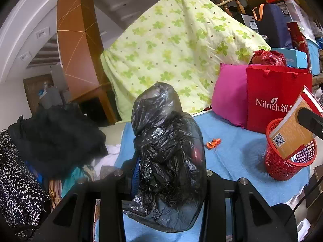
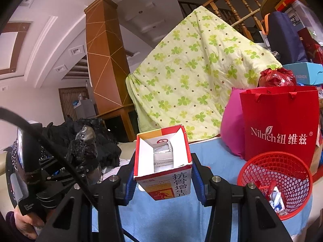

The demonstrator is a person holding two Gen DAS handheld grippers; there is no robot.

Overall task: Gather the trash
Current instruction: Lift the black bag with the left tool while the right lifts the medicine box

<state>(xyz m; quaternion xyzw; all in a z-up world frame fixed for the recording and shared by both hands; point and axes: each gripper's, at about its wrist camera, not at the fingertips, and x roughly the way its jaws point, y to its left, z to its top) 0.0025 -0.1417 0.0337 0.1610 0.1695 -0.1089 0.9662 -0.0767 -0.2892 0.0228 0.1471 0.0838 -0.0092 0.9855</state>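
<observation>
Here the left gripper (image 1: 169, 173) fingers seemingly clamp a black bag (image 1: 165, 151), the right gripper (image 2: 162, 173) fingers a carton (image 2: 163, 161).

The left gripper (image 1: 169, 173) points a little downward, away from the person. Its two black fingers are closed part way and squeeze a crumpled black plastic bag (image 1: 167, 157) between them. The bag sticks up above the fingers.

The right gripper (image 2: 162, 173) points almost level. Its fingers, with blue pads (image 2: 198, 183), press on the two sides of an open cardboard box (image 2: 163, 161) and hold it upright. In the right wrist view the left gripper is off to the left, with a hand (image 2: 24, 223) gripping its handle low down.
</observation>
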